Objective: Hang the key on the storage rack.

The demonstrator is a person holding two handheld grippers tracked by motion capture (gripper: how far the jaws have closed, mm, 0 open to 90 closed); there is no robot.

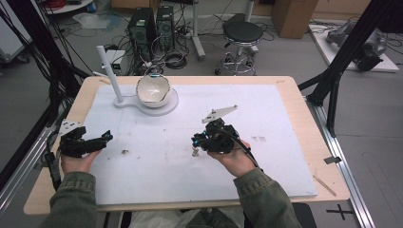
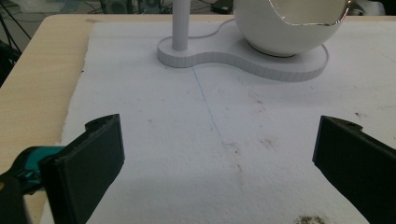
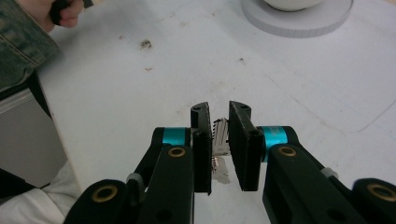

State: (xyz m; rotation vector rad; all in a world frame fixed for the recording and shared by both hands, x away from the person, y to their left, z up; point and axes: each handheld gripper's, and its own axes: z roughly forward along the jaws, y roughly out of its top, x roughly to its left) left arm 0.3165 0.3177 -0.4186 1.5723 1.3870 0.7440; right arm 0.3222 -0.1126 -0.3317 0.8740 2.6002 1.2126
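**A:** Walk me through it, biggest thing first.

**B:** The white board covers the table. At its far side stands the stand with its post and the broken bowl. That bowl is my landmark.

**A:** Your hands?

**B:** My left gripper rests nearer me and left of the bowl, jaws spread wide with nothing between them. My right gripper hangs nearer me and right of the bowl.

**A:** And it holds what?

**B:** The keys, clenched between my pads. They hang blade-down between the fingers, long axis along the jaws.

**A:** Next move?

**B:** I judge the bowl is the goal. It lies ahead and left of my right fingers, roughly as far from either hand, but only the right one carries the keys.
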